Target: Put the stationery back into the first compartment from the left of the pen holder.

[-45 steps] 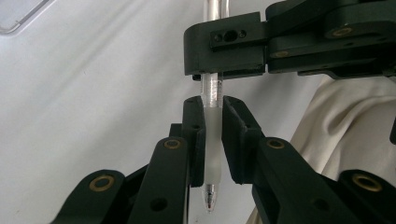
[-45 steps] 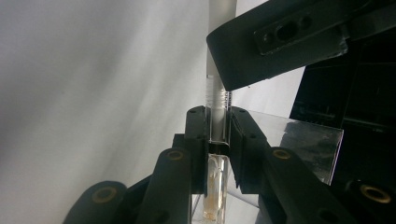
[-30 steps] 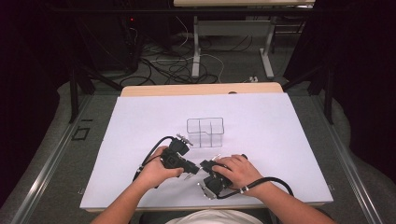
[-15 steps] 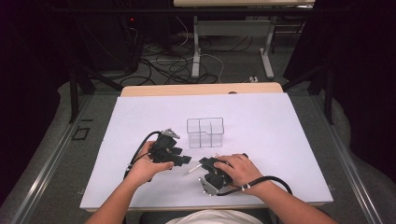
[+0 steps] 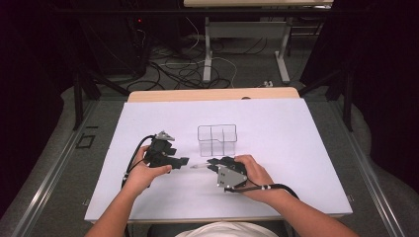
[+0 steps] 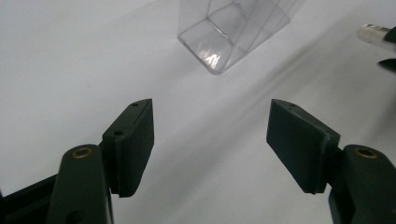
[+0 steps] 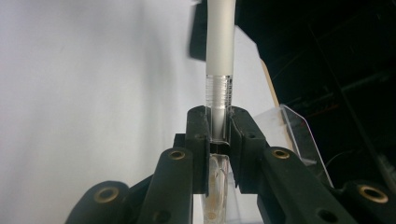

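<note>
Glossy clear-plastic box (image 5: 217,139) — matt white table (image 5: 296,143), frosted pen (image 7: 219,42).

Bright white table (image 5: 296,148), dark surroundings; soft shadows, close fingers (image 6: 133,144) slightly blurred

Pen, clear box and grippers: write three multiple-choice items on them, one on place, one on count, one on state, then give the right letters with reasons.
1. Where does the clear box stand relative to the two grippers?
A. beyond them, nearer the table's middle
B. between the person and the grippers
C. off the white sheet

2. How many pens are there?
A. one
B. two
C. three

3. How does the left gripper stand?
A. shut on the pen
B. open, holding nothing
C. shut on the box

Answers: 1 A, the high view shows the box past both grippers. 2 A, a single pen sits clamped in the right gripper. 3 B, the left gripper view shows its jaws wide apart over bare sheet.
</note>
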Available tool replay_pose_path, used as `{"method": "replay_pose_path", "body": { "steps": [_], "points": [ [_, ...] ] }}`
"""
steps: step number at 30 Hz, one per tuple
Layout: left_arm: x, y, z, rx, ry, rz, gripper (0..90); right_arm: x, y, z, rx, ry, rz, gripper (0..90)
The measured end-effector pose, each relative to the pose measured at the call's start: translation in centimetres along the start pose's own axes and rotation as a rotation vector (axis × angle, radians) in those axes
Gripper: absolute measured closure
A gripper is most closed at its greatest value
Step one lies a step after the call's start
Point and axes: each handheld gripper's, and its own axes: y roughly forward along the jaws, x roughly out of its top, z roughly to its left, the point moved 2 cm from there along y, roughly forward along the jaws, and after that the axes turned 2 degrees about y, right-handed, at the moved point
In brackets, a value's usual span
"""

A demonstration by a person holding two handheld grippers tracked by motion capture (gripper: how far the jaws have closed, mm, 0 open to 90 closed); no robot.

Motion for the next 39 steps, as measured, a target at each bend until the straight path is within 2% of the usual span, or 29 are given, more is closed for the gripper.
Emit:
{"method": "replay_pose_path", "body": {
  "steps": [4,8,11,19,22,27,31,39],
  "points": [
    [-0.2,0.0,0.6,0.022,0.002,-0.013,27.5,-0.2,0.0,-1.1,-0.024,0.194,-0.063,79.1],
    [-0.4,0.0,0.8,0.02,-0.04,-0.027,20.5,-0.4,0.1,-1.9,-0.028,0.332,-0.123,79.2],
    [-0.5,0.1,0.8,0.015,-0.073,-0.03,15.8,-0.4,0.1,-2.5,-0.032,0.418,-0.162,79.2],
    [-0.6,0.1,1.1,0.053,-0.062,-0.031,9.1,-0.4,0.3,-5.3,-0.077,0.648,-0.264,79.2],
    [-0.6,0.1,1.0,0.058,-0.069,-0.039,6.2,-0.3,0.5,-6.3,-0.093,0.701,-0.281,79.2],
    [-0.8,0.3,0.9,0.052,-0.039,-0.042,0.2,-0.2,0.9,-8.0,-0.134,0.789,-0.304,79.2],
    [-0.9,0.4,0.9,0.074,-0.023,-0.042,0.1,-0.1,1.3,-9.4,-0.169,0.811,-0.324,79.2],
    [-1.0,0.4,1.2,0.1,-0.038,-0.047,0.2,0.6,2.4,-10.4,-0.185,0.845,-0.332,79.1]
  ]
}}
